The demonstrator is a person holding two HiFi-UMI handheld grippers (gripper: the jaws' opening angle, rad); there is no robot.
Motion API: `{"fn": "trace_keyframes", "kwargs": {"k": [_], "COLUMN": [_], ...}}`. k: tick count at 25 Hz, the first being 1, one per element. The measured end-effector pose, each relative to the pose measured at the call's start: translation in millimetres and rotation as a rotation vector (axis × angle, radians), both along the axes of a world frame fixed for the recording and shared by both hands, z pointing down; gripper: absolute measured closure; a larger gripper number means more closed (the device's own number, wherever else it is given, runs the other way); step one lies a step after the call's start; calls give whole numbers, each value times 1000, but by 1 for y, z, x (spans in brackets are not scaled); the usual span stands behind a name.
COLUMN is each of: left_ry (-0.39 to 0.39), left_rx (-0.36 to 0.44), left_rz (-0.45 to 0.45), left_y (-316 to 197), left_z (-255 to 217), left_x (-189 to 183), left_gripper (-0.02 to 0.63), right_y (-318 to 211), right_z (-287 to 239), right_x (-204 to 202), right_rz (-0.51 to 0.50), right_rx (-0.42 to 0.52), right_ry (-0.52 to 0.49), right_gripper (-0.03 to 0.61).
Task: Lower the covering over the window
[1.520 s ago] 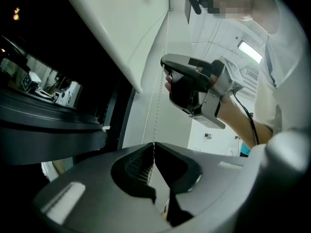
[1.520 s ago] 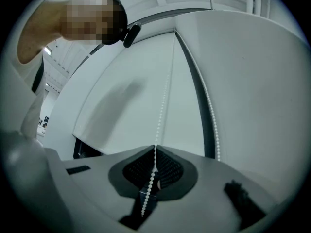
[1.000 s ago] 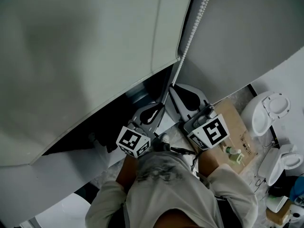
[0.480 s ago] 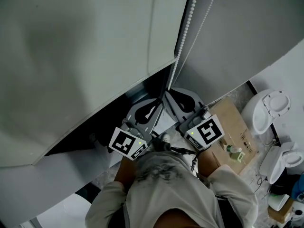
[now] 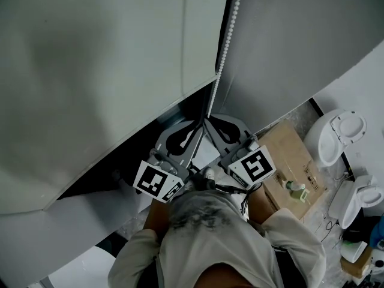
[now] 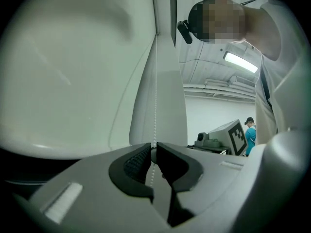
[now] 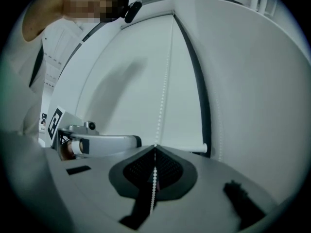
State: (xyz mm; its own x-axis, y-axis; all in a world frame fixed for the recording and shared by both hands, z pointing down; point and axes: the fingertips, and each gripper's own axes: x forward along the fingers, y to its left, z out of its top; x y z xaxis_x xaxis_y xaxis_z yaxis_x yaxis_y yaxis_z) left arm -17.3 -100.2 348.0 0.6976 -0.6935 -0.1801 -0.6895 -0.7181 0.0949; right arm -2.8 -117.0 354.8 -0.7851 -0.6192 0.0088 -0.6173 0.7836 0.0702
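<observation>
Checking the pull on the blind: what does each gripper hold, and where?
The right gripper is shut on the bead chain, pinching one hanging strand. The left gripper holds nothing: the chain merely passes between its parted jaws.

The roller blind [image 5: 108, 53] looks like matt, off-white fabric, smooth and without sheen. The bead chain [image 5: 225, 47] is made of small white plastic beads with a slight gloss. The left gripper [image 6: 153, 152] and right gripper [image 7: 155, 152] have smooth, matt grey plastic shells. Their pads [image 6: 137, 161] are black and finely ribbed. The cardboard box [image 5: 288, 161] is dull brown. The toilet [image 5: 339, 137] is glossy white ceramic. The shirt [image 5: 210, 245] is pale, creased cloth.
</observation>
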Motion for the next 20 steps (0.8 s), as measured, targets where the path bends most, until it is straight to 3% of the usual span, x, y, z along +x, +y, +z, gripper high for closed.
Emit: {"fn": "trace_keyframes", "kwargs": {"k": [20], "left_ry": [-22], "left_rx": [-29], "left_rz": [1], "left_y": [-9], "left_z": [16], "left_x": [5], "left_gripper": [571], "right_y": [-3], "right_z": [76], "right_x": [-7], "right_rz": [34], "right_rx": [-162], "right_ry": [103], "right_gripper": [561]}}
